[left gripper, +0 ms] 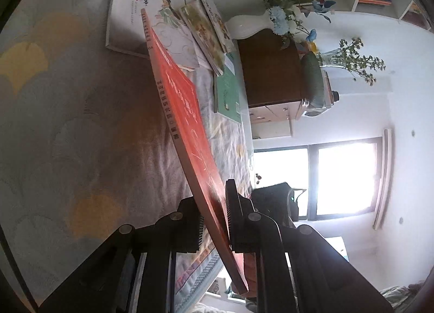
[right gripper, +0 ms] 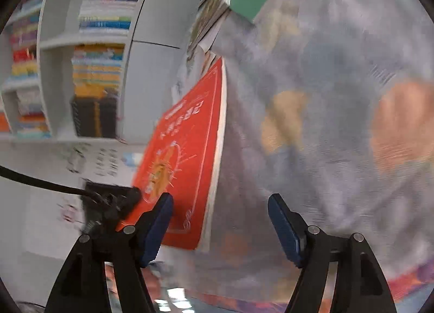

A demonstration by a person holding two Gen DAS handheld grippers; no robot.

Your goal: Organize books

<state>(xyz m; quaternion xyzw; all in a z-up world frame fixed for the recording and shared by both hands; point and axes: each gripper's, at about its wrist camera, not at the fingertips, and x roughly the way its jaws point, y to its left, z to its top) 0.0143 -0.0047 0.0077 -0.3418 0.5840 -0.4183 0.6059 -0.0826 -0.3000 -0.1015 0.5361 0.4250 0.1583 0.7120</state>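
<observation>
Left fingers (left gripper: 214,220) pinch the red book's (left gripper: 187,112) edge; right fingers (right gripper: 220,229) spread, empty.

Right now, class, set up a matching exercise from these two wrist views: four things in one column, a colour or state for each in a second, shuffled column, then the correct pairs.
Things
1. red book
2. green book
3. left gripper
4. right gripper

States
A. jaws open, nothing between them
B. lying flat on the bedspread
C. held on edge, one end off the bed
D. shut on a book

Pairs: 1-C, 2-B, 3-D, 4-A
</observation>
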